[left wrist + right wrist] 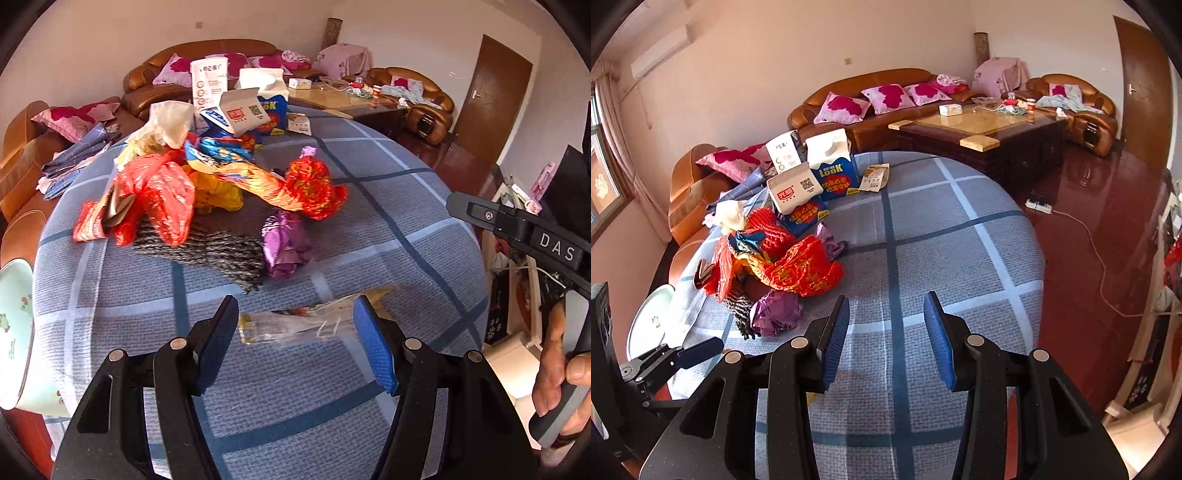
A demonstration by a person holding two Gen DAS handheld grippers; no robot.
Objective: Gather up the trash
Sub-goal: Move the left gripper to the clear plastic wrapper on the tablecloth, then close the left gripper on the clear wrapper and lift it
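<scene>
A heap of trash lies on the blue checked tablecloth (369,229): red and orange foil bags (310,184), a purple wrapper (284,243), crumpled tissue (170,122) and blue-and-white milk cartons (240,110). A clear plastic wrapper (303,325) lies flat on the cloth, apart from the heap. My left gripper (296,300) is open over it, one finger at each end, and the pads do not visibly press it. My right gripper (886,297) is open over bare cloth right of the heap (798,269), with nothing between its fingers. It also shows at the right edge (517,229), held by a hand (561,369).
A pale green bin (14,332) with frog prints stands at the table's left edge (650,321). Brown leather sofas (871,110) with pink cushions and a wooden coffee table (979,125) stand behind. A power strip and cable (1039,206) lie on the red floor near a door (1141,92).
</scene>
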